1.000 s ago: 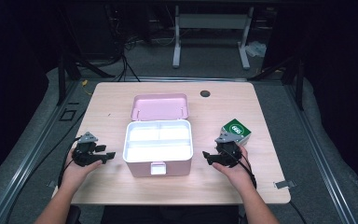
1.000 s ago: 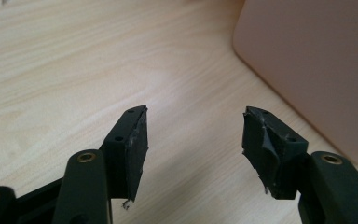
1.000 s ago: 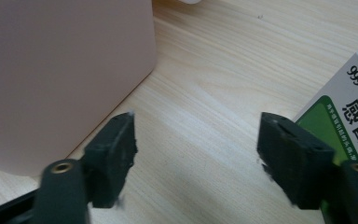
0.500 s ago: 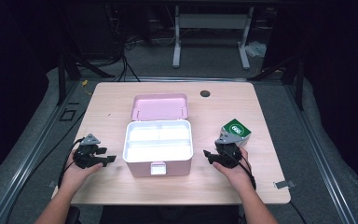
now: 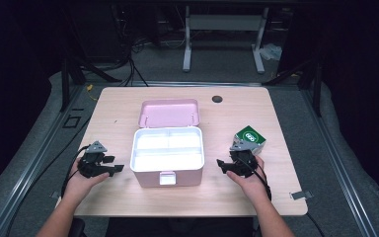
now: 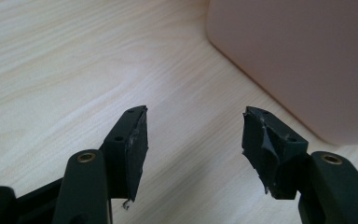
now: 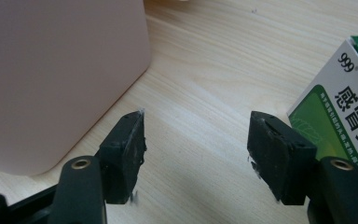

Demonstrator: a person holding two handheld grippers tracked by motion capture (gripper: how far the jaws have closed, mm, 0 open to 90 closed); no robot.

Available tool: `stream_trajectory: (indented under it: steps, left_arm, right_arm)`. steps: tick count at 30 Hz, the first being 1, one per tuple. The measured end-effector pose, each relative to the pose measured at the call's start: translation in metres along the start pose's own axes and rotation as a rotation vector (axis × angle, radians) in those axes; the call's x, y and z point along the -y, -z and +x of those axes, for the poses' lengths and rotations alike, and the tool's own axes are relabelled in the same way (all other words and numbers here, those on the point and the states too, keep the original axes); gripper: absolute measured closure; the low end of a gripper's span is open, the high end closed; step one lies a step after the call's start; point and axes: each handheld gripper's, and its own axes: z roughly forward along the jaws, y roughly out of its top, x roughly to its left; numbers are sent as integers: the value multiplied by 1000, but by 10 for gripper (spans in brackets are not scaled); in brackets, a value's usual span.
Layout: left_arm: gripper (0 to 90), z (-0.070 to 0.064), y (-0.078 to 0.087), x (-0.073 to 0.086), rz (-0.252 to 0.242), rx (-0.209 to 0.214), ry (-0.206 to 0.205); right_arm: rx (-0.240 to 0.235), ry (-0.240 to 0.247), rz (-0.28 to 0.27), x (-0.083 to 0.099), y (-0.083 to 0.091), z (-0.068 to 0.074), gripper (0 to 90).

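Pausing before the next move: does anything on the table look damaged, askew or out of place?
Only wear: the left gripper pads look chipped and ragged, and the right gripper pads are frayed. The pink box sits open and square; the green carton stands intact beside it.

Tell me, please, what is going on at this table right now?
A person sits at a wooden table with a two-jaw gripper in each hand. A pink storage box stands in the middle with its lid swung open behind it and its white tray bare. The left gripper rests on the table beside the box, jaws open and empty. The right gripper lies on the other side, also open and empty, next to a green and white medicine carton that no jaw grips yet.
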Motion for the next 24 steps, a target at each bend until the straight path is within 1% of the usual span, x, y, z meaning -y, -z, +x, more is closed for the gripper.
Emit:
stream_trajectory:
  steps: [1, 2, 3, 4, 6, 9, 10, 11, 14, 15, 18, 22, 24]
  left_arm:
    - [415, 0, 3, -3, -12, 10, -1]
    - [421, 0, 5, -6, -29, 30, 9]
    - [430, 0, 7, -9, -44, 51, 26]
    - [436, 0, 9, -12, -50, 67, 34]
    - [443, 0, 11, -18, -52, 80, 43]
    - [450, -1, 15, -27, -47, 93, 40]
    - [451, -1, 16, -29, -47, 94, 36]
    - [452, -1, 17, -32, -46, 95, 28]
    - [452, -4, 24, -42, -49, 80, 9]
    - [452, -4, 27, -45, -53, 84, 5]
    - [452, -6, 34, -54, -76, 77, -7]
    - [453, -8, 40, -64, -96, 91, -19]
    - [453, -8, 42, -68, -88, 94, -29]
  right_arm:
    - [3, 9, -2, -1, 1, 1, 363]
    - [20, 13, -3, -1, 2, 2, 364]
    - [20, 13, -6, -2, 2, 2, 363]
    - [24, 14, -8, -2, 3, 2, 364]
    - [23, 9, -7, -2, 3, 1, 366]
    - [19, 3, -2, -2, 3, 0, 371]
    - [23, 0, 0, -1, 3, 0, 373]
    - [15, -2, -2, -1, 3, 0, 376]
    - [12, 4, 4, -1, 2, 1, 380]
    - [11, 5, 6, -1, 2, 2, 381]
    - [8, 14, 4, -2, 2, 3, 385]
    - [8, 5, 0, -2, 3, 3, 389]
    - [7, 0, 1, -2, 3, 1, 396]
